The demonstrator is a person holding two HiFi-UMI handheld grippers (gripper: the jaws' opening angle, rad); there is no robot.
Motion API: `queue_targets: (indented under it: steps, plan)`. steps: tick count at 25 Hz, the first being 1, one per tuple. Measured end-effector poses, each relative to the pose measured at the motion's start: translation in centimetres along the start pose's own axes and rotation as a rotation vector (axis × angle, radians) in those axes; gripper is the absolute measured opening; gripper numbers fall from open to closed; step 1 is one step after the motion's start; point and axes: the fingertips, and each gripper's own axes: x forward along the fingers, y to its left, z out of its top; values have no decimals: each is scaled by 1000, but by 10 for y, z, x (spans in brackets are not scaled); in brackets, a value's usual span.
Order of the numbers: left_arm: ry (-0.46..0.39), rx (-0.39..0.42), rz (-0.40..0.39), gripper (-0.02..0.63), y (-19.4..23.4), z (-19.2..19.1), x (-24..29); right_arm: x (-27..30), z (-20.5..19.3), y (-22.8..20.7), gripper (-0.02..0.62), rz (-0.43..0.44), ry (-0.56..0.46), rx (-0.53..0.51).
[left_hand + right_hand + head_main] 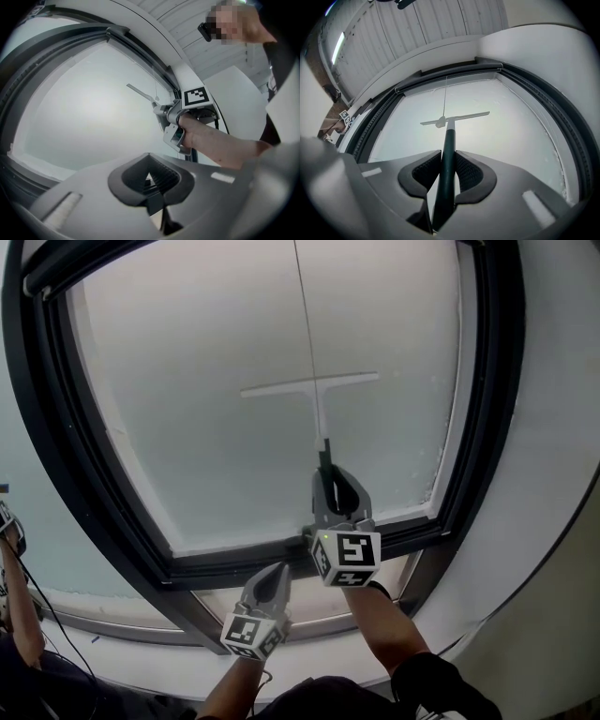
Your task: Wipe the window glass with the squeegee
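Dark-green-handled squeegee (320, 413) upright on the glass (187, 409), tight in the right gripper (447, 161), blade (281, 387) crosswise (left gripper (150, 177) closed, empty).

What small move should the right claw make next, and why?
Probably pull the right claw down toward the black lower frame: it clamps the dark green handle of the white T-shaped squeegee, whose blade lies across mid-pane on the frosted window glass, with pane left below.

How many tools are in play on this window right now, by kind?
White T-shaped squeegee with a dark green handle: 1
Grey hand-held two-jaw grippers: 2 (left gripper shut and empty, right gripper shut on the squeegee's handle)
Total: 3
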Motion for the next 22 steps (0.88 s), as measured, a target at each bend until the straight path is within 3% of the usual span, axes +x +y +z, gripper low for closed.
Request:
queue_targets:
  steps: [14,22]
  plan:
    - [10,10,49,-2,-3,-9,-4,-33,-35,2,97,1,80,18]
    - [24,-25,84,-2,6,-19,-16,-47,-57,3,97,-1,116,24]
